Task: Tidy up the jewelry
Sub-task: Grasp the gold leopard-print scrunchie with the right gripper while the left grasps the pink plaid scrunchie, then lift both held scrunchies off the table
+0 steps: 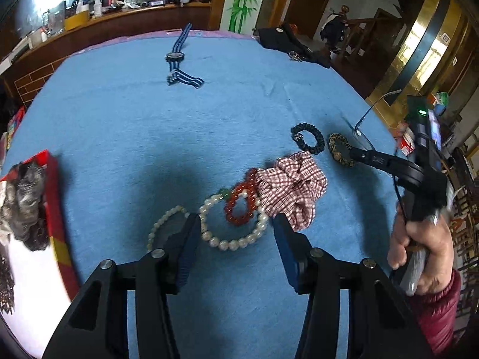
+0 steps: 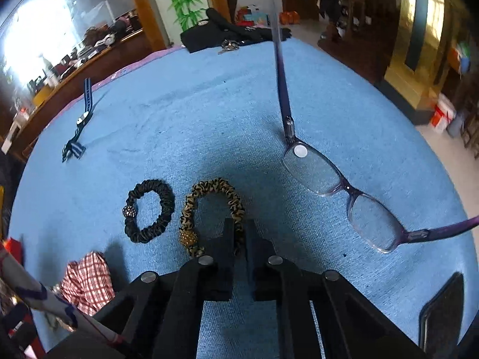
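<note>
On the blue cloth (image 1: 149, 125) lie a large pearl bracelet (image 1: 233, 243), a smaller pearl bracelet (image 1: 161, 221), a red bead bracelet (image 1: 239, 206) and a red-checked scrunchie (image 1: 293, 185). My left gripper (image 1: 236, 221) is open, its fingers either side of the large pearl bracelet, just above it. A black scrunchie (image 2: 149, 212) lies beside a leopard-print scrunchie (image 2: 209, 191). My right gripper (image 2: 239, 227) is shut on the leopard scrunchie's right side; the left wrist view shows its tip (image 1: 354, 153) at that scrunchie (image 1: 336, 146).
Purple-framed glasses (image 2: 344, 191) lie open to the right of the scrunchies. A striped-band watch (image 1: 176, 56) lies far back. A red box (image 1: 54, 209) holding dark items stands at the left edge. A black garment (image 1: 287, 42) with keys lies at the far edge.
</note>
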{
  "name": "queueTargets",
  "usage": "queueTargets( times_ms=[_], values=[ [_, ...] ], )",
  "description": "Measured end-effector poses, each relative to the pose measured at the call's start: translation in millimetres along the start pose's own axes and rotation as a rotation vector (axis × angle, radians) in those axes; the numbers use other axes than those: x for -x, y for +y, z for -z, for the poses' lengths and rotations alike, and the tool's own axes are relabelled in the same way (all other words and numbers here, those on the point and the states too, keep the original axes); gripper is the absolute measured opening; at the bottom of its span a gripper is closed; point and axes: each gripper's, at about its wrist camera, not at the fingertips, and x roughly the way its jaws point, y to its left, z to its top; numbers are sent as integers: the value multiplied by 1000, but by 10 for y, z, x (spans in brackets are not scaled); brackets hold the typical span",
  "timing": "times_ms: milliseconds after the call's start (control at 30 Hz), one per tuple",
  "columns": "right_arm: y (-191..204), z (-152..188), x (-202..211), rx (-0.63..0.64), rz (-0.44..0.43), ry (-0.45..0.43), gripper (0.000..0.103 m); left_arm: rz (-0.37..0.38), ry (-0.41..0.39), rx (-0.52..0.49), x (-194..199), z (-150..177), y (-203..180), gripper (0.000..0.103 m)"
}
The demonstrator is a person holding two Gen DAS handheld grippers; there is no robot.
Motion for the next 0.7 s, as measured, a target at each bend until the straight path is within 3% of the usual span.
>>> queueTargets(
  times_ms=[200, 333, 600, 667, 700],
  values=[
    [24, 70, 461, 21, -111, -153, 5, 38, 45, -10, -287, -231, -193, 55],
    [-17, 99, 537, 9, -161, -166, 5, 47, 66, -53, -501, -383, -383, 55],
    [-95, 57, 648, -32, -162, -197, 5, 32, 104, -207, -830, -453, -770, 54],
    [-104, 55, 663, -37, -162, -201, 5, 35, 115, -237, -897, -416, -856, 51],
    [-101, 55, 671, -35, -160, -204, 5, 26, 115, -240, -923, -406, -876, 40]
  ],
)
